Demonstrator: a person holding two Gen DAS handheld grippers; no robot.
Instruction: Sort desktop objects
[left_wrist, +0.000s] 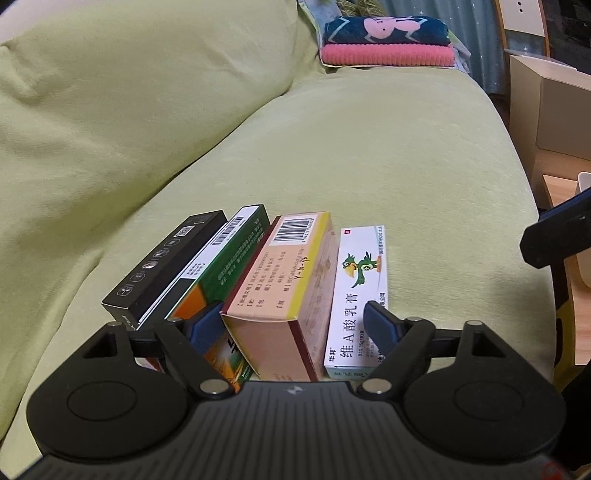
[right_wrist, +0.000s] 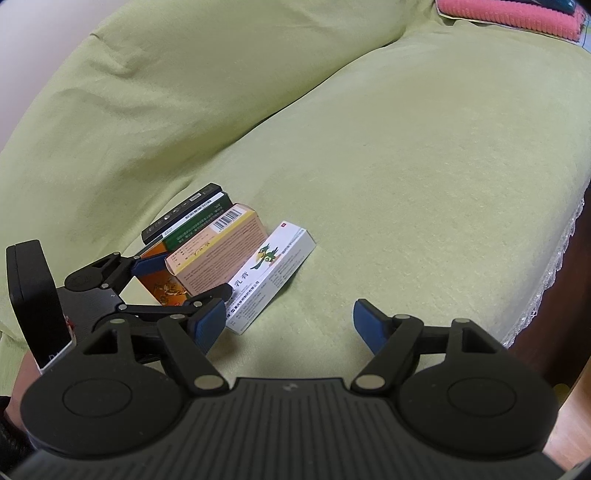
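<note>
Four cardboard boxes stand on their long edges in one tight row on the light green sofa seat (right_wrist: 406, 192), each leaning on the next like books. The peach-and-yellow medicine box with a barcode (left_wrist: 284, 295) is in the middle. At its three o'clock side the white ointment box with a green parrot drawing (left_wrist: 360, 295) leans against it; at its nine o'clock side stands the green-and-orange box (left_wrist: 221, 266), and beyond that the slim black box with small icons (left_wrist: 166, 269). I judge they are pressed together so that they support each other on the soft cushion.

The left gripper (left_wrist: 291, 326) has its jaws spread around the near end of the peach box: one blue pad sits between it and the green-and-orange box, the other lies on the face of the white box. The jaws do not seem to squeeze anything, so probably it is aligning or steadying the row.

The right gripper (right_wrist: 288, 321) hangs over bare cushion at the row's four o'clock side, jaws wide apart and empty, probably waiting.

Far at twelve o'clock, a folded pink towel (left_wrist: 388, 55) lies under a dark blue cloth with a pink rabbit (left_wrist: 388, 27).
</note>
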